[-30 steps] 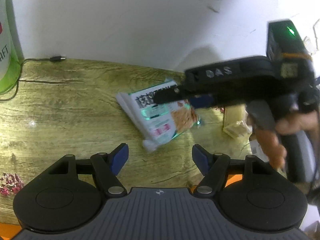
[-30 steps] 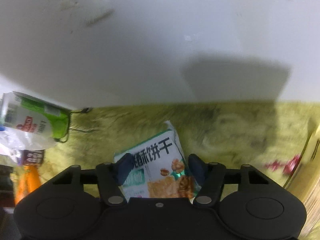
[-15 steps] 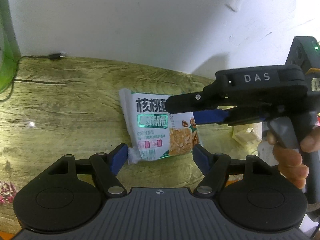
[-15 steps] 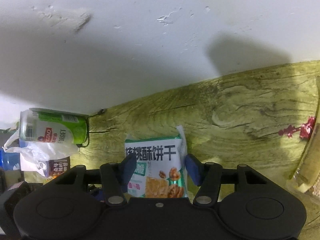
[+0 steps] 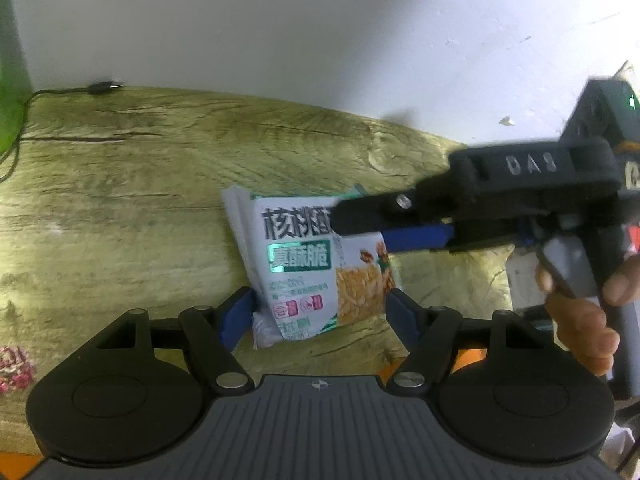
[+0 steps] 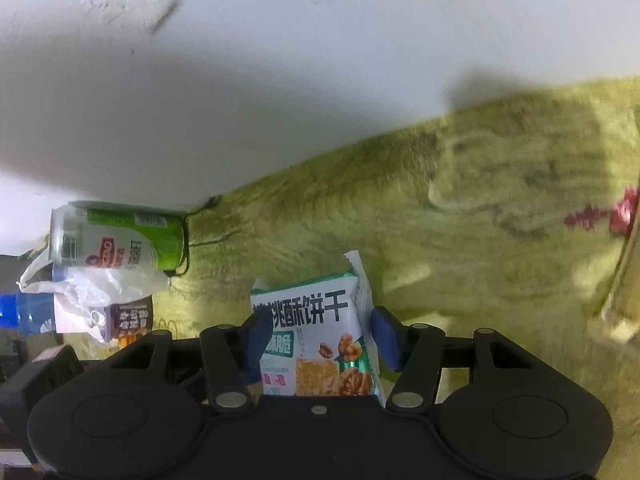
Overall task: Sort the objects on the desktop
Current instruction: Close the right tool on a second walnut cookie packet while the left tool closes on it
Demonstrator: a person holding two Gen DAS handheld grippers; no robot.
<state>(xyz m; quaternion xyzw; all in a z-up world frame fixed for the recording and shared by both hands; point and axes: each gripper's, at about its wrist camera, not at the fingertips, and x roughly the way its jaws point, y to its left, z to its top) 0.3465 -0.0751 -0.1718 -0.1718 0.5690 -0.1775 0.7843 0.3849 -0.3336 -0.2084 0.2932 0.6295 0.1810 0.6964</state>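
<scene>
A: Biscuit pack (image 5: 308, 268) is in the middle of the table (image 5: 120, 208), flat rectangular pillow bag, glossy white-and-teal film, crimped seams at both short ends. Table top is yellowish wood-grain with dark knots.

B: Which way does it run?

A: From the left camera the long axis goes near to far, leaning a little left at the far end. Print reads upright from that side: big dark characters at the far end, biscuit photo at the near right.

B: Grippers?

A: Right gripper (image 6: 318, 336) comes in from the right and straddles the far part of the pack. Blue pads (image 6: 386, 338) hug both long edges; it looks clamped on the pack. Left gripper (image 5: 320, 312) sits at the near end, jaws spread about as wide as the pack, near seam between them. Can't tell if those pads actually press.

B: Anything else?

A: A hand (image 5: 580, 312) on the right trigger. A green can (image 6: 116, 240) lying on its side at the far left by the white wall (image 5: 280, 32), crumpled clear bag (image 6: 92, 288) just beside it, thin black cable (image 5: 60, 92) along the wall edge.
</scene>
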